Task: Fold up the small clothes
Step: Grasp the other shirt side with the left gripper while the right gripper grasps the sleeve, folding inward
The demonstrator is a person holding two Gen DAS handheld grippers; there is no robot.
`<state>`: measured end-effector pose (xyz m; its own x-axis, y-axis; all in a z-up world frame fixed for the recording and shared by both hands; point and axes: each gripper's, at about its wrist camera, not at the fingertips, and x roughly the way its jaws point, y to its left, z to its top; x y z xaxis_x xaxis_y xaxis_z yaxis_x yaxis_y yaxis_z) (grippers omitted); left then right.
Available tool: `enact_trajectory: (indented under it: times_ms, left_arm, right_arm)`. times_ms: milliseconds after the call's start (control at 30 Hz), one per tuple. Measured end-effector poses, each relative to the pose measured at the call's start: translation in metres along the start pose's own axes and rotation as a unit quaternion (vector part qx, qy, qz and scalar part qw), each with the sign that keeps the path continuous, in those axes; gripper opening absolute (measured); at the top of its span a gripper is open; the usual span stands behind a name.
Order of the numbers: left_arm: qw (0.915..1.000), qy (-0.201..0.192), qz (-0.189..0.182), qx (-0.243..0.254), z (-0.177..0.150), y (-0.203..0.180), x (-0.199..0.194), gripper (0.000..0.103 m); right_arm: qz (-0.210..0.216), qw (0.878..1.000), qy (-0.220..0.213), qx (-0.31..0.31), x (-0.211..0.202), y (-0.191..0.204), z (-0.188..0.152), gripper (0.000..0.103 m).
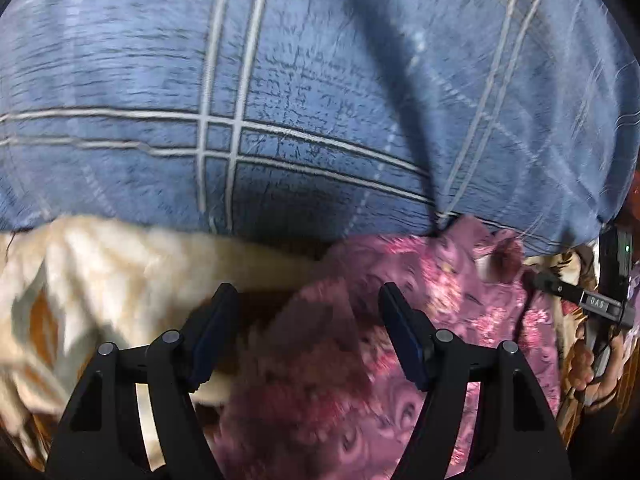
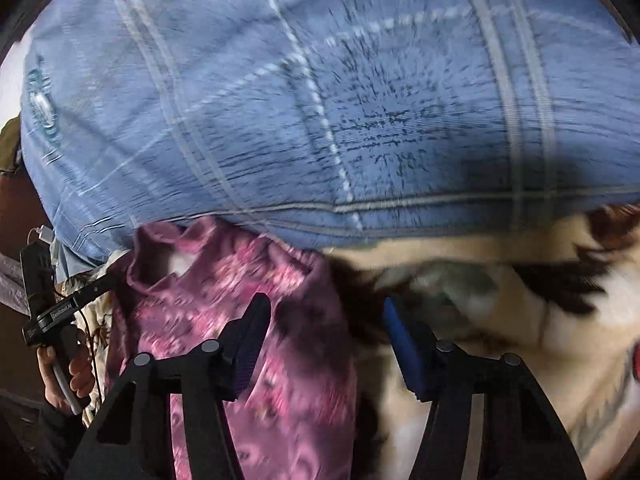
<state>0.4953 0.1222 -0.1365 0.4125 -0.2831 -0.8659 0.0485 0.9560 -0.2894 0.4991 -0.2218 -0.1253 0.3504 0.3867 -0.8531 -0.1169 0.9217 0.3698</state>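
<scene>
We see the right gripper (image 2: 324,320) with its fingers (image 2: 250,332) apart, and nothing is between them. Under it lies a pink flowery cloth (image 2: 224,280). A big blue checked cloth (image 2: 320,100) fills the top. A cream blanket (image 2: 540,320) is on the right. On the left, a hand (image 2: 60,376) holds the left gripper (image 2: 52,304).

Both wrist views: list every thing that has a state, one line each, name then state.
Left gripper: open, nothing between its fingers, above the pink cloth.
Right gripper: open, holding nothing.
Pink cloth: crumpled, not folded, top edge tucked under the blue cloth.
Blue checked cloth: spread out, overlapping the pink one.
Cream blanket: rumpled, underneath.
</scene>
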Motion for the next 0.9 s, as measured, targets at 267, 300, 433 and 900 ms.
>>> enact_trajectory:
  times_ms: [267, 300, 433, 900]
  left_arm:
    - [0.9982, 0.011, -0.059, -0.001, -0.004, 0.014, 0.007, 0.005]
    - [0.9983, 0.005, -0.059, -0.003, -0.005, 0.016, 0.002, 0.005]
    - [0.9961, -0.017, -0.086, -0.011, -0.01, 0.025, -0.039, 0.004]
    - [0.9814, -0.107, -0.157, 0.032, -0.186, 0.013, -0.243, 0.004]
  right_arm:
    - [0.011, 1.0, 0.0, -0.017, 0.012, -0.004, -0.003, 0.013]
    - [0.008, 1.0, -0.002, -0.019, 0.01, -0.004, -0.003, 0.011]
    - [0.023, 0.999, -0.039, -0.02, -0.03, -0.002, -0.013, 0.009]
    - [0.058, 0.981, -0.146, -0.117, -0.221, 0.064, -0.211, 0.008]
